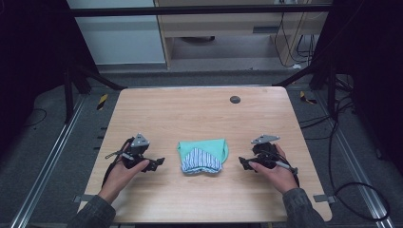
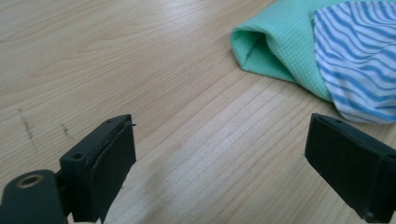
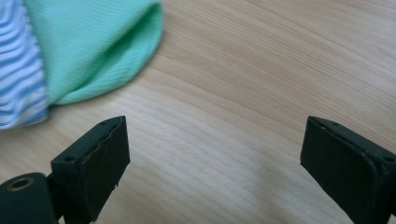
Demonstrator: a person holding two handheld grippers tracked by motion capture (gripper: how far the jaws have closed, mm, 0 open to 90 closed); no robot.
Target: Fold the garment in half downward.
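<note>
Cloth (image 1: 203, 156) lies folded on the table (image 1: 190, 109), seen from the high view. It is green, with a blue and white striped part on the near side. The left gripper (image 1: 159, 162) sits to the left of the cloth, near it but not touching. The right gripper (image 1: 243, 163) sits to the right of the cloth, also near and not touching. Each gripper points in at the cloth, so the cloth is between the two. A hand holds each one. A small dark round spot (image 1: 235, 99) is on the table far past the cloth.

In the left gripper view, the left gripper (image 2: 219, 154) has its jaws wide apart. Bare wood is between them, and they hold nothing. The cloth (image 2: 289, 42) is ahead of the jaws and off to the right, with its striped part (image 2: 359, 56) closest to the right jaw.

In the right gripper view, the right gripper (image 3: 215, 154) also has its jaws wide apart, with bare wood between them and nothing held. The cloth (image 3: 93, 46) is ahead and off to the left, past the left jaw.
</note>
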